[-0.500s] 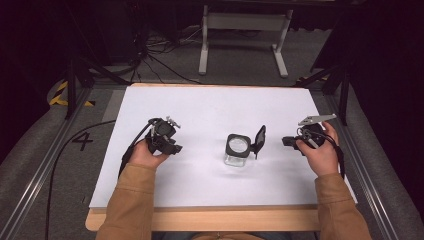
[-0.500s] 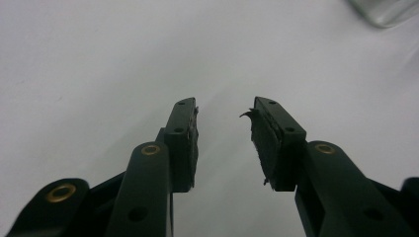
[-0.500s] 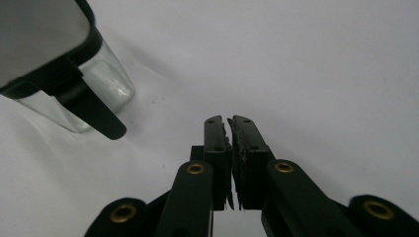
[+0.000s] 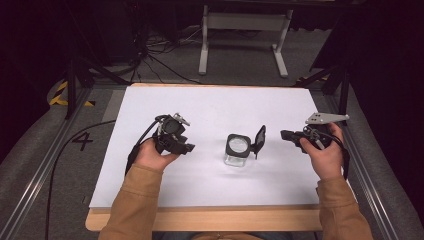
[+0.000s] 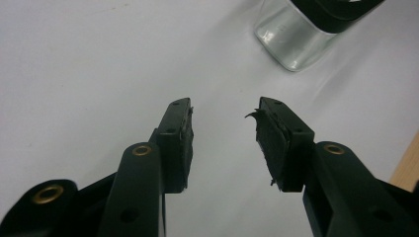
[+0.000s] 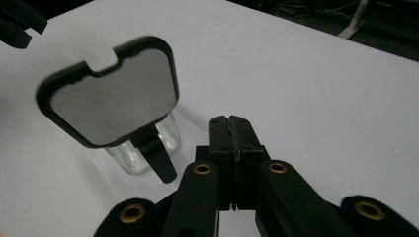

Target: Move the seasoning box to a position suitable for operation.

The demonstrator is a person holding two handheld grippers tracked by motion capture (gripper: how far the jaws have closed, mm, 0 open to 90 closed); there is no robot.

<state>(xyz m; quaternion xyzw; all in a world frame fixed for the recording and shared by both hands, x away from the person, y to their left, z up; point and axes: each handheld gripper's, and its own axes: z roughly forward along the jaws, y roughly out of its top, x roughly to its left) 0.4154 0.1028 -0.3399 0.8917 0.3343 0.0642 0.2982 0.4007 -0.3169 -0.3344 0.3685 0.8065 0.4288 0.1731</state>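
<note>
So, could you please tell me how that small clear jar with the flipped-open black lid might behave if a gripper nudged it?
The clear jar looks like glass, so probably rigid, slippery and fragile. Its hinged lid stands open to one side, which may make it top-heavy and apt to tip that way. On the smooth white table sheet, it would likely slide.

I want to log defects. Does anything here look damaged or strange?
Yes. On the left tongs, the right-hand pad is frayed, with torn shreds at its edge. The clear jar stands upright with its hinged lid open.
</note>
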